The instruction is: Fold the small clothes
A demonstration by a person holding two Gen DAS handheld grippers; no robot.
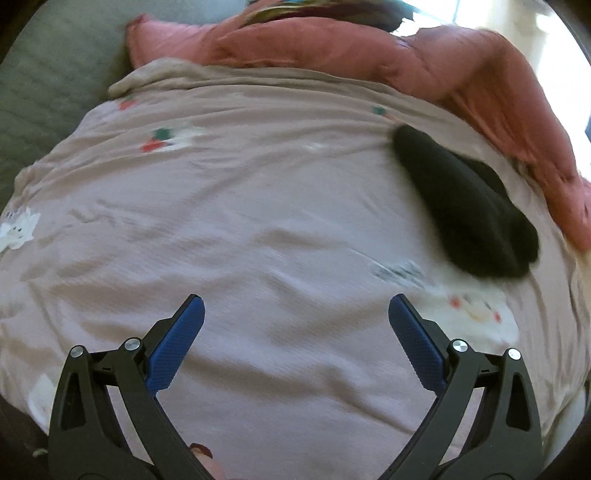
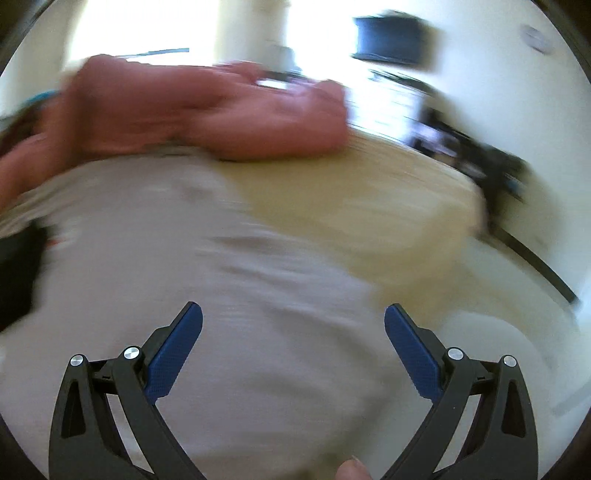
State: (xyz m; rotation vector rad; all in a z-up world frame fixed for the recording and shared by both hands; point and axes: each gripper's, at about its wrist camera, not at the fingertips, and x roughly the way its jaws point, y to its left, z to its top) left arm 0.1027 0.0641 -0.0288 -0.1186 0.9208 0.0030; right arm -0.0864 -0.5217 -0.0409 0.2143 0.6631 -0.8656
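The left claw point(image 1: 296, 310) gapes wide and empty over a pinkish printed bedsheet point(image 1: 258, 229). A black garment point(image 1: 465, 214) lies at right centre, beside a pink blanket point(image 1: 424, 62). The right claw point(image 2: 293, 317) is also wide; its blurred view shows, perhaps, the same blanket point(image 2: 207, 110).

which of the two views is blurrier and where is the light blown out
Right wrist view is much blurrier: the pink blanket and bedsheet smear with motion, only the right hand-held gripper is sharp; the window behind is blown out white. Left wrist view is only slightly soft: the black garment reads clearly, with glare at the top right corner.
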